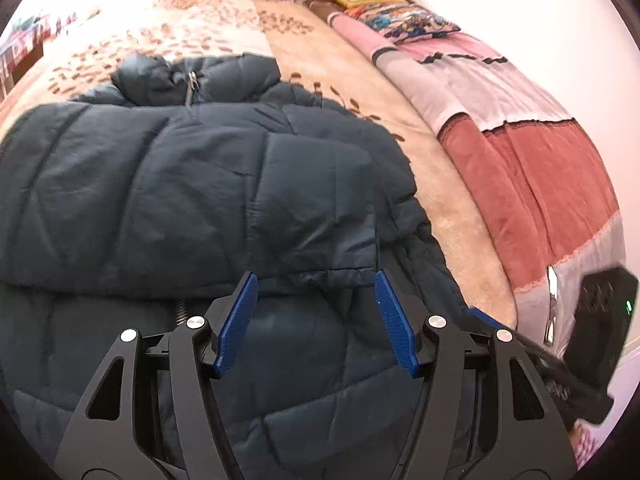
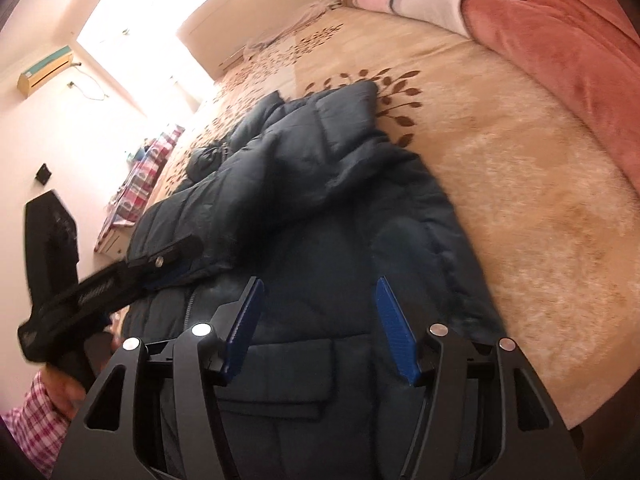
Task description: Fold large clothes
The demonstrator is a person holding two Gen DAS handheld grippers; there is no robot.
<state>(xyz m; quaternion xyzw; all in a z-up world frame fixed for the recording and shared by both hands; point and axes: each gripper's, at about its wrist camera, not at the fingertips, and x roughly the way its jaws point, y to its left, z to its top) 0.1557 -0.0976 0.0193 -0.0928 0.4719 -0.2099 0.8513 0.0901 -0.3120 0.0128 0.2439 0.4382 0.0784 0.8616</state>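
Observation:
A dark blue-green quilted puffer jacket [image 1: 180, 200] lies on the bed, front up, zipper pull near the collar [image 1: 193, 79]. One sleeve is folded across its chest, the cuff just ahead of my left gripper [image 1: 316, 284], which is open and empty above the jacket. My right gripper [image 2: 318, 292] is open and empty over the jacket's [image 2: 320, 200] lower part, near a flap pocket [image 2: 276, 376]. The left gripper also shows in the right wrist view [image 2: 168, 260] at the left, over the folded sleeve's cuff. The right gripper's body shows at the left wrist view's right edge [image 1: 560, 376].
The bed has a beige leaf-patterned cover [image 2: 500, 168]. A pink and rust-red quilt [image 1: 532, 172] and pillows [image 1: 400, 16] lie along the far side by the wall. A checked cloth [image 2: 140, 176] hangs off the bed's left edge. An air conditioner [image 2: 46, 70] is on the wall.

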